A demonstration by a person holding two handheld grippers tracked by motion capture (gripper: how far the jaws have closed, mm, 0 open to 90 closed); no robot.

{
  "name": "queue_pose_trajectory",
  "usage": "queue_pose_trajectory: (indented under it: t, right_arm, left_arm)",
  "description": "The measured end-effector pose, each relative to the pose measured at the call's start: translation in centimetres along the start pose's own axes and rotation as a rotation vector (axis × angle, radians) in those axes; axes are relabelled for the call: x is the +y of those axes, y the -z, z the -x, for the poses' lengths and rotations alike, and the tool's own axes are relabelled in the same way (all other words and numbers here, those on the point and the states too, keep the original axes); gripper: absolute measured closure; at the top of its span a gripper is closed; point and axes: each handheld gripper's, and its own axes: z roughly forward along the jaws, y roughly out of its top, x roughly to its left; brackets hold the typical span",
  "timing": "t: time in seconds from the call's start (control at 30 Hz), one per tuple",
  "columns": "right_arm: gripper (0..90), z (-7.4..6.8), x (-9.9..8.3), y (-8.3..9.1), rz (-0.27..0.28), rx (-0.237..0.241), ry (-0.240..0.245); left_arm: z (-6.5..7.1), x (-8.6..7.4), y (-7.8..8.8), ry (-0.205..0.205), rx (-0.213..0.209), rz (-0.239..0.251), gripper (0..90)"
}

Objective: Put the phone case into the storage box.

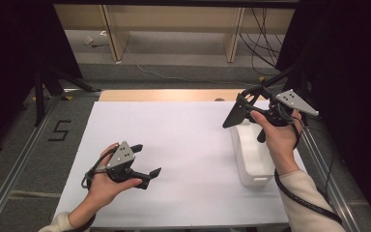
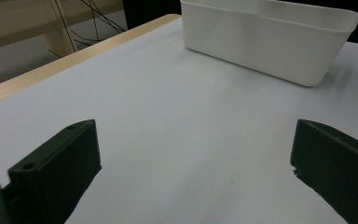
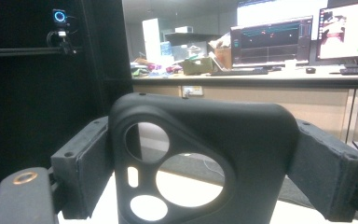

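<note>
A smooth black phone case [image 3: 205,158], with round camera holes cut in it, is gripped by its sides in the right claw [image 1: 239,110] and held up above the far right corner of the bench [image 1: 183,145]. A white plastic tub [image 1: 251,154] with rounded corners is set along the right edge, under the raised right hand. The left claw [image 1: 145,159] is held wide open and empty, low over the flat white top near the front left corner.
</note>
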Motion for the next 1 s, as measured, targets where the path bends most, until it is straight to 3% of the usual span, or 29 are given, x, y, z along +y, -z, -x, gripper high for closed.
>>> queue_pose_trajectory:
  t: [1.0]
  right_arm:
    - [15.3,1.2,0.2,0.3,0.01,-0.044,0.003]
  left_arm:
    - [0.0,0.0,0.0,0.0,0.0,0.001,1.2]
